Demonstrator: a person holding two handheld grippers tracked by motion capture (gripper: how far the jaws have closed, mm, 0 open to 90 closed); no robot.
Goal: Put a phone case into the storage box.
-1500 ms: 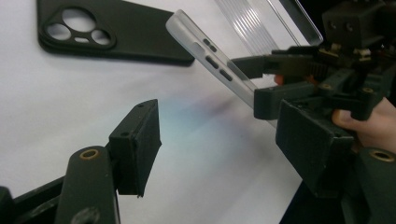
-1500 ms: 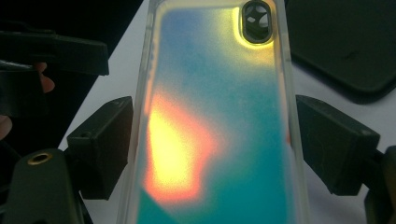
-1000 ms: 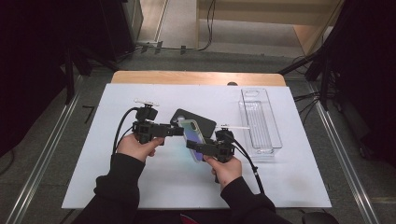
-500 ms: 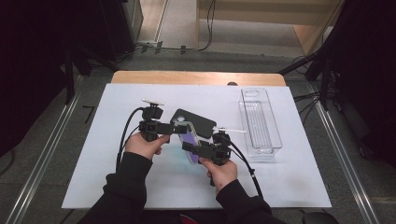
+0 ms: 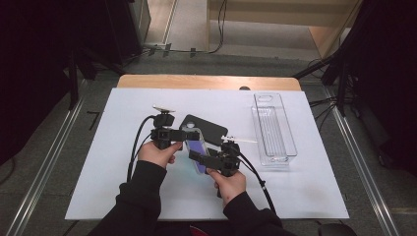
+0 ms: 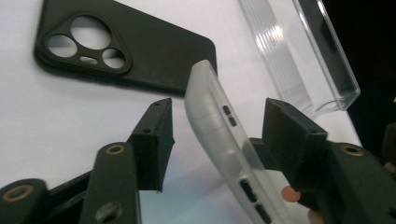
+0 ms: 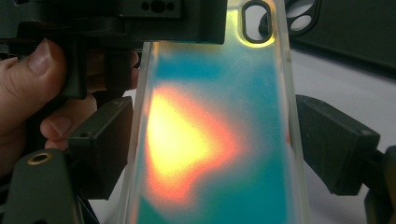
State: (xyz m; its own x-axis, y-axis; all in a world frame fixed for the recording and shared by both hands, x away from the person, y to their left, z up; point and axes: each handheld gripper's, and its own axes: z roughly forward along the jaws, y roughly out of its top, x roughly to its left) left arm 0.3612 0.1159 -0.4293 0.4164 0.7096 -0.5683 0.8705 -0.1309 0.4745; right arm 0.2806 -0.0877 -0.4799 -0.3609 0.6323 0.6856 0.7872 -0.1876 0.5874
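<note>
A translucent iridescent phone case [image 5: 196, 147] hangs just above the white table. My right gripper [image 5: 199, 158] is shut on it, one pad on each long side. In the right gripper view the case [image 7: 210, 140] glows teal and orange between the right gripper's [image 7: 215, 116] pads. My left gripper [image 5: 189, 133] straddles the case's far end and its jaws have just been closing. In the left gripper view the case [image 6: 219, 126] stands edge-on between the left gripper's [image 6: 219, 112] pads, with a gap at the left pad. A black phone case [image 5: 209, 129] lies flat on the table just beyond.
A clear plastic tray [image 5: 274, 128] stands at the right of the white table [image 5: 123, 196], its long side running away from me. The black case [image 6: 140, 51] lies with its camera cut-outs showing. Dark floor and metal rails flank the table.
My left gripper has come right and down over the case's far end, and its jaws have narrowed around it. The right gripper has held the case almost still.
</note>
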